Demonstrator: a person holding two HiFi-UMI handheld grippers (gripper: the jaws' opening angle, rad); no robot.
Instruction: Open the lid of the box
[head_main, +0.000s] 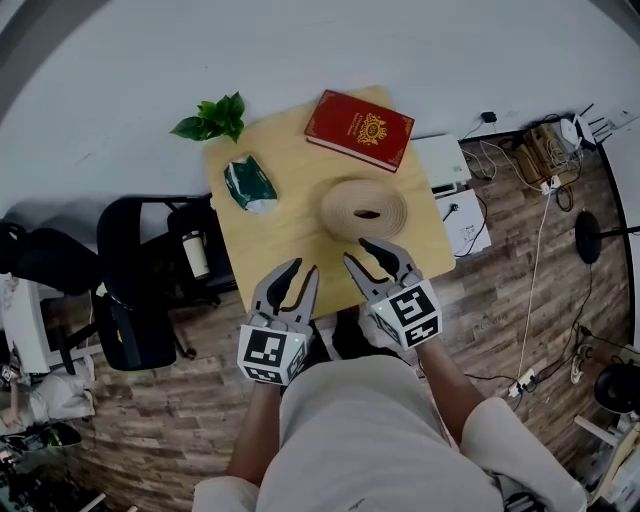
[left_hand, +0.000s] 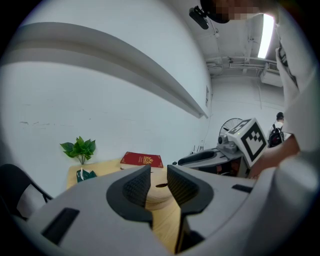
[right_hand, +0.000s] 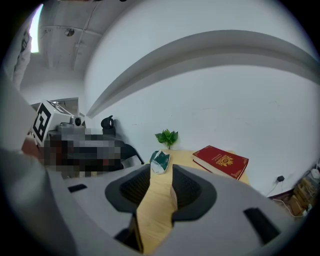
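A red flat box (head_main: 358, 128) with a gold emblem lies shut at the far right of the wooden table (head_main: 290, 235); it also shows as the red box (left_hand: 142, 160) and the red box (right_hand: 220, 160). A round beige wooden piece (head_main: 363, 208) with a dark slot on top sits nearer me. My left gripper (head_main: 304, 266) hovers open over the table's near edge, empty. My right gripper (head_main: 357, 250) stands open just short of the round piece, touching nothing. Between the jaws of the left gripper (left_hand: 159, 172) the round piece (left_hand: 156, 196) shows. The right gripper (right_hand: 161, 175) frames bare tabletop.
A green packet (head_main: 249, 185) lies on the table's left side and a small plant (head_main: 213, 118) stands at its far left corner. A black chair (head_main: 140, 300) and a bottle (head_main: 195, 254) are left of the table. White devices (head_main: 440, 160) and cables (head_main: 530, 150) lie to the right.
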